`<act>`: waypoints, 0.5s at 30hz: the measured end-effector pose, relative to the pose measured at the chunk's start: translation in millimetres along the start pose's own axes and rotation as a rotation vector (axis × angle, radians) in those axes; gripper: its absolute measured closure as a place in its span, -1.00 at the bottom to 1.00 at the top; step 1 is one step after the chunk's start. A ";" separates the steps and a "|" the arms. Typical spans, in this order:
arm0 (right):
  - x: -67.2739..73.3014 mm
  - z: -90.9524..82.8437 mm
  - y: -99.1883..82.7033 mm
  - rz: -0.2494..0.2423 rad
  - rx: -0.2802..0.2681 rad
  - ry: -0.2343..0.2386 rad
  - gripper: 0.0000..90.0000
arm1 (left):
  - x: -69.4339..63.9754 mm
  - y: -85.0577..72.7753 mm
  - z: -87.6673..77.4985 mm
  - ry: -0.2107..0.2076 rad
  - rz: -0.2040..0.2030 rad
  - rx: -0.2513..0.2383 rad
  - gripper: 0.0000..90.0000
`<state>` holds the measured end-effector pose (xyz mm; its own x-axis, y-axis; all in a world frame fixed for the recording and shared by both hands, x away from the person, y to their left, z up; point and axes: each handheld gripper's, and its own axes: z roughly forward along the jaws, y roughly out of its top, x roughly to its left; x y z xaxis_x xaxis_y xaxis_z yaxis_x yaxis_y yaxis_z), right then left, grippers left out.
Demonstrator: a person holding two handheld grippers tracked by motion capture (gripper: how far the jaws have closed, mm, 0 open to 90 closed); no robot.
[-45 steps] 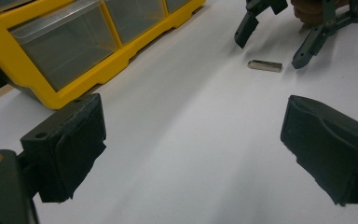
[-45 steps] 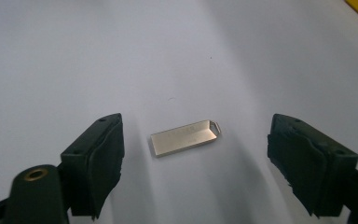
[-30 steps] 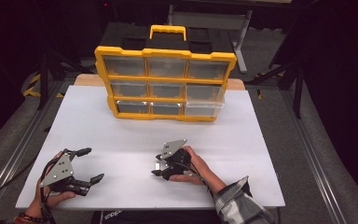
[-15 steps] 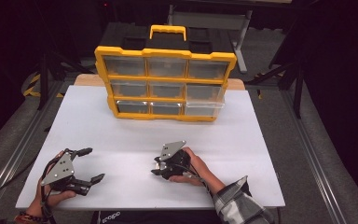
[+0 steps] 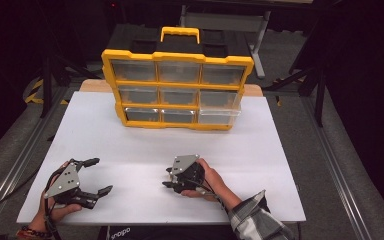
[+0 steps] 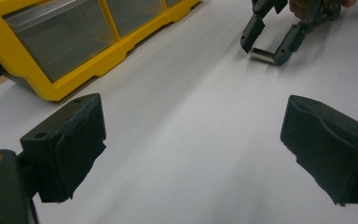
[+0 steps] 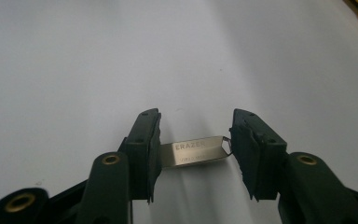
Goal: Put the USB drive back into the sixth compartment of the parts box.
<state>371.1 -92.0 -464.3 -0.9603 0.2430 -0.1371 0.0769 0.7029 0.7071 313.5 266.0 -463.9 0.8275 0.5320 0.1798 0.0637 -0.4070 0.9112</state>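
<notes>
The right hand-held gripper (image 5: 169, 179) sits low on the white surface (image 5: 280, 150) at about 5 o'clock in the high view, its jaws aimed toward 9 o'clock. A small flat metal tag (image 7: 196, 151) lies between the jaws. They have just been closing in on it and now press on both of its short ends, so the tag is grasped. In the right gripper view, the tag's long axis runs straight across from one jaw to the other, with its engraved face up; its looped end points to the jaw at 3 o'clock and its plain end meets the jaw at 9 o'clock. It rests on, or just above, the surface.

The left hand-held gripper (image 5: 97, 176) is at 7 o'clock, well apart from the right one. Its jaws are spread wide over bare surface, released and grasping nothing. Its own view shows the tag (image 6: 263, 54) lying crosswise between the far jaws.

A yellow drawer organizer (image 5: 177, 82) stands upright at 12 o'clock.
</notes>
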 end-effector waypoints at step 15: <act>6.2 -25.6 4.9 -0.031 -0.073 -0.103 0.19 | -2.5 1.9 1.9 0.002 0.010 0.005 -0.83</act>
<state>358.7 -104.2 -443.9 -0.9289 0.2922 -0.2276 0.0244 0.6614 0.7496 312.6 262.4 -463.4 0.8271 0.5292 0.1891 0.0585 -0.4157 0.9076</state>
